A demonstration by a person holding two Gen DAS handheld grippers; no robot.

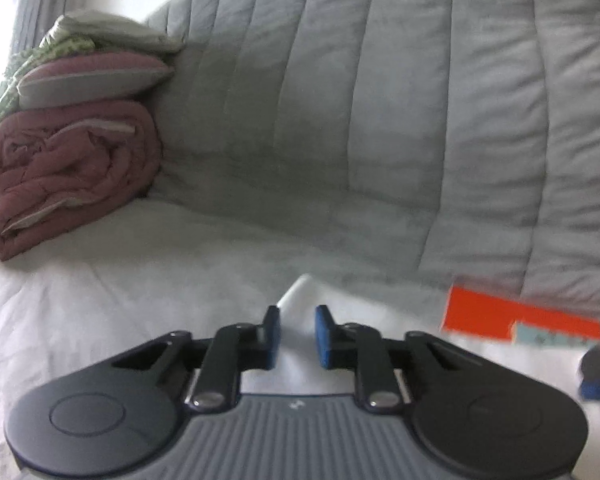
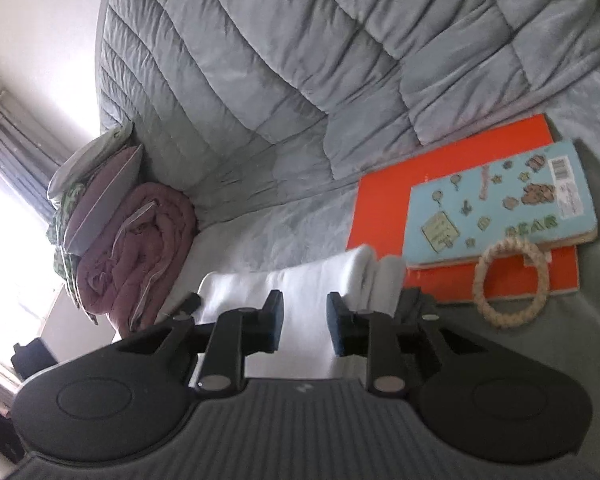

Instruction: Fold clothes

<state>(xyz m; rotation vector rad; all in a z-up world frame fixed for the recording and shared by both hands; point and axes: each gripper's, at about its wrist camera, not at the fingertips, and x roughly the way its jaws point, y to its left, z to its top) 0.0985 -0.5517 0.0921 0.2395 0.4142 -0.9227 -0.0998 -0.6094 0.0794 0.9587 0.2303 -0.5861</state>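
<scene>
A white cloth [image 1: 300, 300] lies on the pale bed surface, one corner pointing away from me. My left gripper [image 1: 299, 336] hovers low over it. Its blue pads [image 1: 326, 336] are apart, with cloth showing in the gap, so it is open. In the right wrist view the same white cloth [image 2: 300, 280] is a long folded strip with a rolled end near the books. My right gripper [image 2: 305, 322] is open just above its near part. A dark and blue piece of the right gripper [image 1: 598, 376] shows at the left view's right edge.
A rolled pink quilt [image 1: 68, 176] with pillows [image 1: 96, 76] stacked on it stands at the left. A grey quilted cover [image 1: 380, 100] rises behind. An orange book [image 2: 384, 208], a light-blue book [image 2: 496, 208] and a rope ring [image 2: 512, 280] lie to the right.
</scene>
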